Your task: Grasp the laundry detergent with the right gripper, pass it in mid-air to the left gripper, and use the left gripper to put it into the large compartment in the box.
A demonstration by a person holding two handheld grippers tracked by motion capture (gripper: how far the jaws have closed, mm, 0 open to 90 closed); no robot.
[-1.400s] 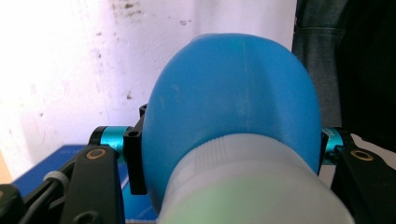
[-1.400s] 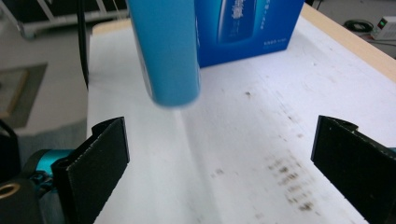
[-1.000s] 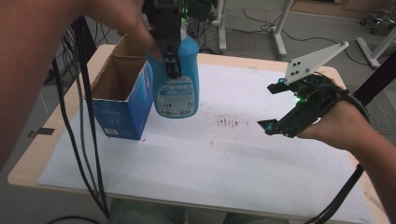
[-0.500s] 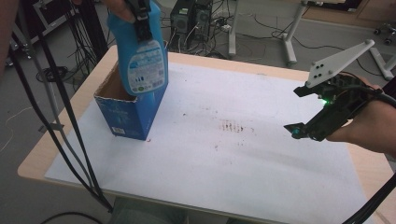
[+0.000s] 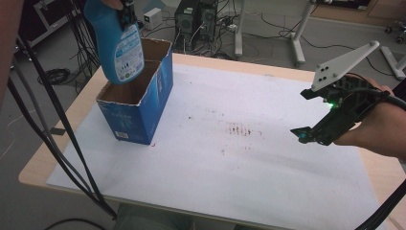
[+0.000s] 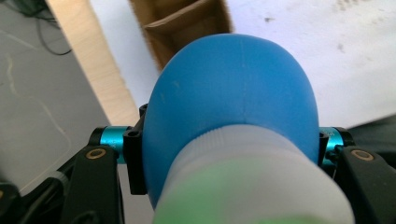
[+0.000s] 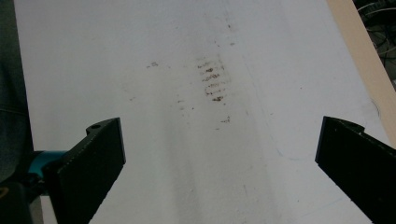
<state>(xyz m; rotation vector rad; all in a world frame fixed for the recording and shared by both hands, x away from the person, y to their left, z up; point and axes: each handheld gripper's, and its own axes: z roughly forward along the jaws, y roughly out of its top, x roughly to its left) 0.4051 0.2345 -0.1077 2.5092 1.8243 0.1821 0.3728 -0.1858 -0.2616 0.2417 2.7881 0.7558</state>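
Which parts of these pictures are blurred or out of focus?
Left gripper view: the bottle's white-green cap is strongly blurred, the blue bottle above it sharper. Right gripper view: brown stains and jaws sharp. High view: mostly sharp.

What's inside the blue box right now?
The box looks empty where visible: bare cardboard walls and a divider splitting it in two. The bottle, held in the left gripper, hangs over it and hides part of the opening; the floor isn't visible.

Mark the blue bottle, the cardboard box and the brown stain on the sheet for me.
blue bottle [image 5: 122,50]: high view, on its label.
cardboard box [image 5: 136,117]: high view, on its blue front wall.
brown stain [image 7: 212,81]: right gripper view, on the streaked middle patch.
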